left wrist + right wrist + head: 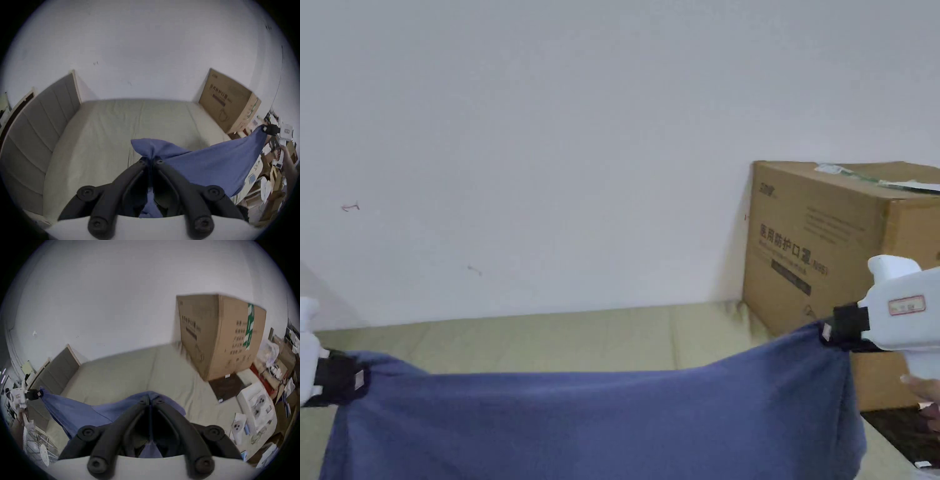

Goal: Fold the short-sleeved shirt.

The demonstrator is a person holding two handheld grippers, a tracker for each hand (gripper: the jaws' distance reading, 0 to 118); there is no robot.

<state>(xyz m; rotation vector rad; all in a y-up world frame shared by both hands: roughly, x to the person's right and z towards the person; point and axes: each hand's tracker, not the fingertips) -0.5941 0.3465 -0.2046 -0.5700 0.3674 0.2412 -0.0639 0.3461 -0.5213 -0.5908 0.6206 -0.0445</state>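
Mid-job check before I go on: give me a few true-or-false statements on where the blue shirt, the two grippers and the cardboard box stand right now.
1. The blue shirt is held up between both grippers. True.
2. The left gripper is open and off the cloth. False: its jaws are closed on a bunched corner of the shirt.
3. The right gripper has its jaws pinched on the shirt's edge. True.
4. The cardboard box stands to the left, by the headboard. False: it stands at the right, against the wall; the grey headboard is at the left.
5. The shirt lies flat and folded on the bed. False: it hangs stretched above the bed, its top edge sagging between the grippers.
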